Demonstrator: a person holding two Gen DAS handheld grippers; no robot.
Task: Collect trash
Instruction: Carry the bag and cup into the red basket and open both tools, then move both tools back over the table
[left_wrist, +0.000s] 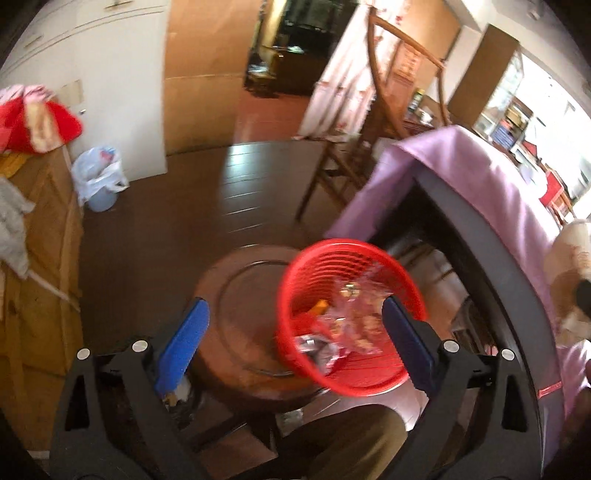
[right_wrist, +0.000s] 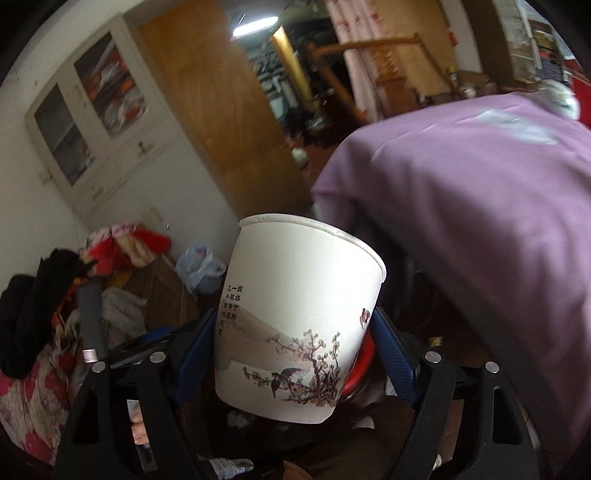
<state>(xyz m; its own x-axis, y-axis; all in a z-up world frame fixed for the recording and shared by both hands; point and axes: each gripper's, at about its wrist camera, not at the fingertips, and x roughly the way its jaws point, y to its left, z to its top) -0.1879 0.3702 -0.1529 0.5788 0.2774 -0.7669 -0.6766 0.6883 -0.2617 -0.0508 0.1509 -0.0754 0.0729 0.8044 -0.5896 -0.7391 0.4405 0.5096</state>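
In the left wrist view a red mesh basket (left_wrist: 347, 317) stands tilted on a round wooden stool (left_wrist: 240, 295). It holds clear wrappers (left_wrist: 351, 317) and an orange scrap. My left gripper (left_wrist: 295, 304) hangs open just above it. Nothing is between its blue pads (left_wrist: 183, 343), and the right pad overlaps the basket's rim. In the right wrist view my right gripper (right_wrist: 295, 314) is shut on a white paper cup (right_wrist: 299, 317) printed with blossoms and birds. The cup leans right, mouth up. A red sliver of the basket (right_wrist: 360, 365) shows behind it.
A table under a purple cloth (left_wrist: 472, 184) fills the right side, with a wooden chair (left_wrist: 354, 155) beyond it. A blue bin lined with a white bag (left_wrist: 98, 181) stands by the wall. A wooden cabinet (left_wrist: 40, 288) piled with clothes is on the left. A trouser leg (left_wrist: 354, 439) is below.
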